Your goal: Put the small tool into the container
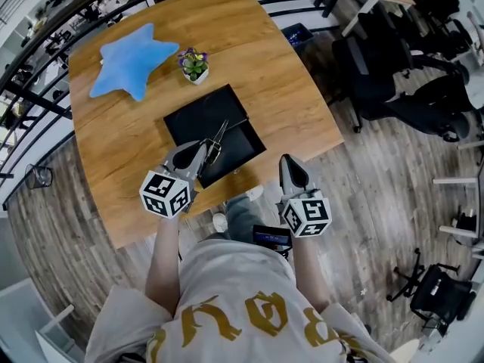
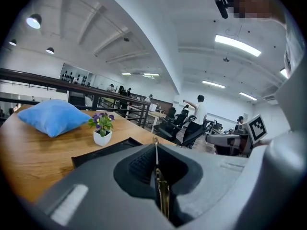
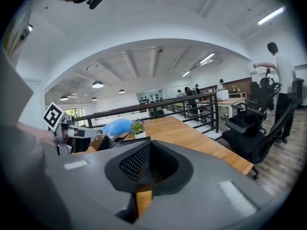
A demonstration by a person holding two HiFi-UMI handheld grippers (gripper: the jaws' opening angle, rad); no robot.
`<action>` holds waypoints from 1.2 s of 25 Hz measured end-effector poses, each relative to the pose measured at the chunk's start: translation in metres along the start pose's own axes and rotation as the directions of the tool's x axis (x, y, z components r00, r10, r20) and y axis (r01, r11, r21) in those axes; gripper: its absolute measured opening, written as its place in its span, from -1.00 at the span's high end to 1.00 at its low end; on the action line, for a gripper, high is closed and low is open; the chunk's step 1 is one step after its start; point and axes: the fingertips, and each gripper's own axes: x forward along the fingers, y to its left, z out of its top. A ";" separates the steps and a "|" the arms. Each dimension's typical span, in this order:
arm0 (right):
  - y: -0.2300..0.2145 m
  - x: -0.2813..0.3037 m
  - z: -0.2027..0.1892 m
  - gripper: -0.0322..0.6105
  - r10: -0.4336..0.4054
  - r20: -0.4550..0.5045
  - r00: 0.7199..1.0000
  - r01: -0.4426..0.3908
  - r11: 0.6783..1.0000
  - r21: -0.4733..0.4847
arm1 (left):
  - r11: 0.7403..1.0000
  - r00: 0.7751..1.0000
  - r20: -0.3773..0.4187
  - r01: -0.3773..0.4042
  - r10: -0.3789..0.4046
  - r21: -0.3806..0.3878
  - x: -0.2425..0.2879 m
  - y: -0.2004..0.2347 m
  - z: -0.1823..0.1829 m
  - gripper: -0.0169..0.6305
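Over the table point(image 1: 291, 89), left tongs point(image 1: 206, 154) clamp tool point(image 1: 220, 135).

Bright, even light is pouring from ceiling strips point(image 2: 237, 45) and round lamps point(image 3: 97, 84). Only soft shadows are lying on the desk point(image 1: 136, 150) by its near edge. Straight lines are bending toward the picture edges, and dark corners are ringing both gripper views. The left gripper point(image 2: 156, 152) is blurring close to the lens, and its small tool point(image 2: 162, 195) is perhaps catching a faint glint.

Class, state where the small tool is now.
Head view: the small tool is clamped in the left hand-held gripper, over the black container, near the potted plant.
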 end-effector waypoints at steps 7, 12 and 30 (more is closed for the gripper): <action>-0.005 0.012 -0.015 0.83 0.019 -0.045 0.999 -0.018 1.000 0.008 | 0.999 0.997 -0.069 0.032 -0.031 0.026 0.019 -0.002 -0.018 0.92; -0.006 0.027 -0.024 0.83 0.045 -0.073 0.996 -0.045 0.999 0.007 | 0.997 0.989 -0.138 0.057 -0.049 0.051 0.039 -0.002 -0.035 0.92; -0.009 0.058 -0.054 0.83 0.080 -0.160 0.984 -0.077 0.997 0.026 | 0.968 0.933 -0.342 0.182 -0.114 0.173 0.074 -0.009 -0.081 0.92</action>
